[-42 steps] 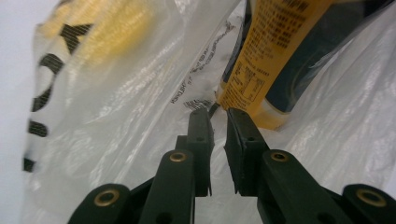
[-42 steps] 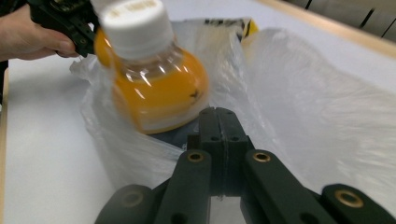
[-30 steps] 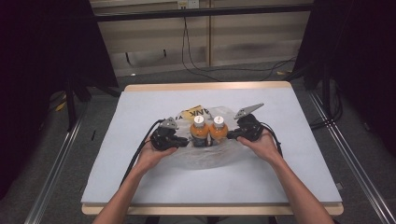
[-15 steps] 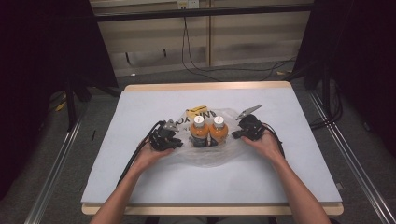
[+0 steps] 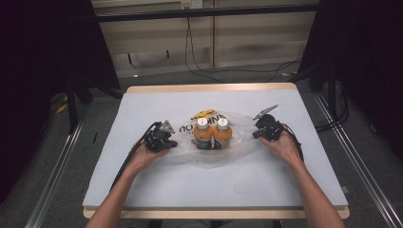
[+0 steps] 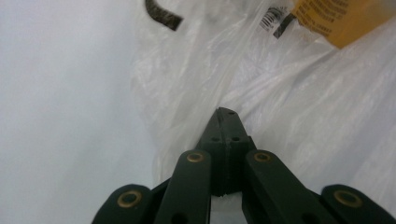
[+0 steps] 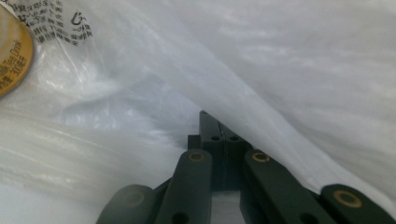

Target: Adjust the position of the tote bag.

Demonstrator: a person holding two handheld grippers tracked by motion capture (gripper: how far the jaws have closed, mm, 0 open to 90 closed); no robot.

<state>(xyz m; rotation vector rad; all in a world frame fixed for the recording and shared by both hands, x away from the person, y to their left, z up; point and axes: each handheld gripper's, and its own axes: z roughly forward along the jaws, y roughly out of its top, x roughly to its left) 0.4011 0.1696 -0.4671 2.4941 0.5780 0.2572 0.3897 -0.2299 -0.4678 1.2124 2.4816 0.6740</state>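
Two orange bottles [image 5: 212, 133] w/ white caps stand side by side, touching, at centre of the high view, inside a clear plastic bag [image 5: 216, 154] spread flat on the grey-blue table mat [image 5: 142, 190]. Bag has black lettering and a yellow patch at its upper edge, just above the bottles.

Left gripper [image 5: 172, 143], centre-left of the high view, sits at the bag's left edge. Its jaws have just been closing; in the left gripper view they meet tip to tip [image 6: 226, 114], w/ a taut fold of the plastic bag [image 6: 205, 70] running straight up from the tips, so it's pinching film. Yellow bottle label [image 6: 336, 21] shows thru the plastic, upper right of that view; bare mat at left.

Right gripper [image 5: 254, 133], centre-right of the high view, at the bag's right edge, near the bottles but apart. In the right gripper view the jaws are pressed together [image 7: 210, 123], tips tucked under a ridge of bag film [image 7: 280, 70] draped over them; looks clamped on the plastic. Round orange label [image 7: 11, 56] sits upper left of that view.
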